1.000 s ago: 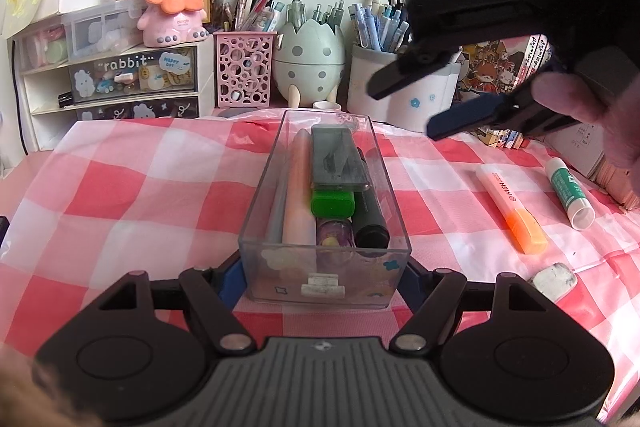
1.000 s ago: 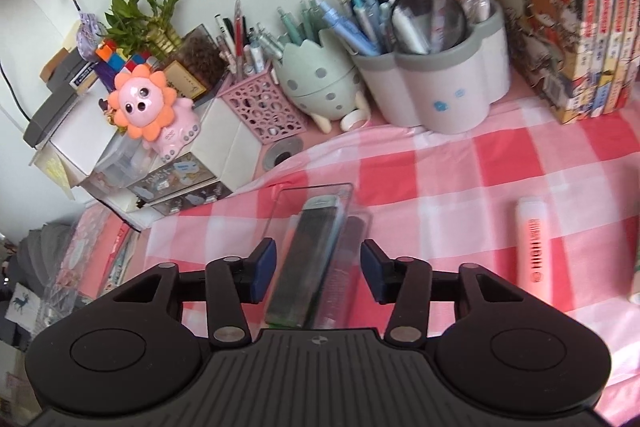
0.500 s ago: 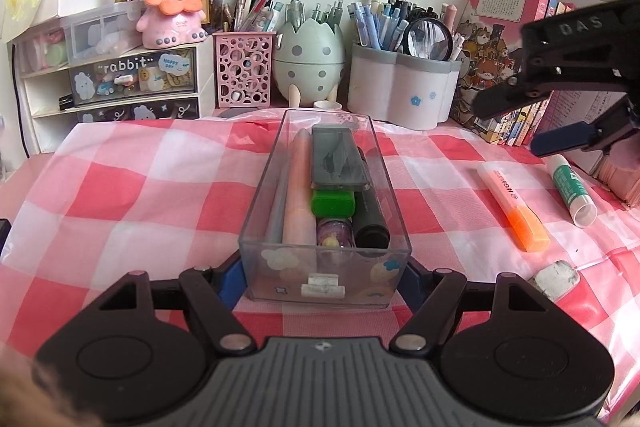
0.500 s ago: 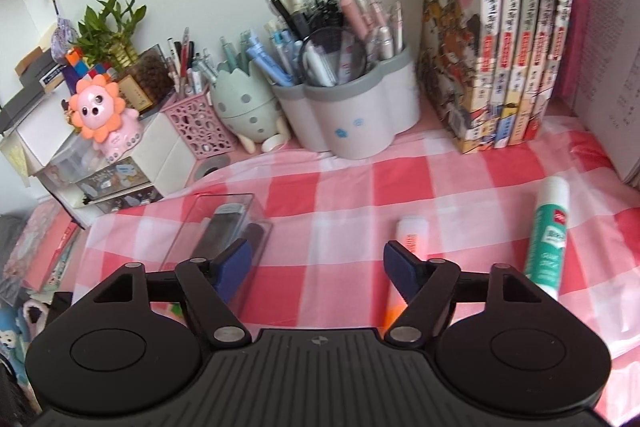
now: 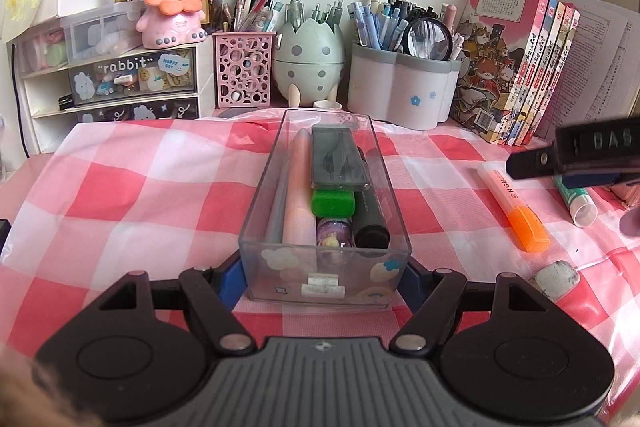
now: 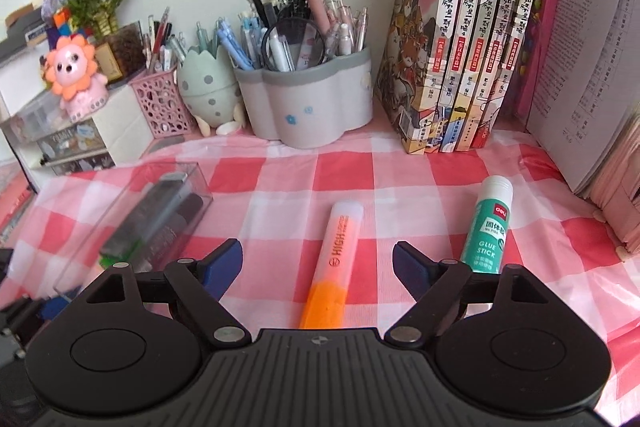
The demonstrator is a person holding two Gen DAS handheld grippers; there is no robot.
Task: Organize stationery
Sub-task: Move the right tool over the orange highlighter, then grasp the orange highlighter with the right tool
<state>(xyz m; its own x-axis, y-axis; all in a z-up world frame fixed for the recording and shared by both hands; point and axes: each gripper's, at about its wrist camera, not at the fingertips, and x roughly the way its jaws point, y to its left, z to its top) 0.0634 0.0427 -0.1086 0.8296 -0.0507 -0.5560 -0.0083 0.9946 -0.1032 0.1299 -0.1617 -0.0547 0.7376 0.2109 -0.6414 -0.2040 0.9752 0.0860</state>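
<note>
1. Left gripper [image 5: 322,277] clamps the clear organizer box's [image 5: 325,279] near end, steadying it mid-bench.
2. Right gripper [image 6: 318,265], jaws just widening and empty, straddles the orange highlighter [image 6: 333,261] lying toward the bench's right edge, probably the next pick.
3. Glue stick [image 6: 487,227] waits beyond.

One clear tray [image 5: 256,211], one orange highlighter [image 6: 334,263], one glue stick [image 6: 486,233], five upright books [image 6: 468,39] (pens uncounted)
</note>
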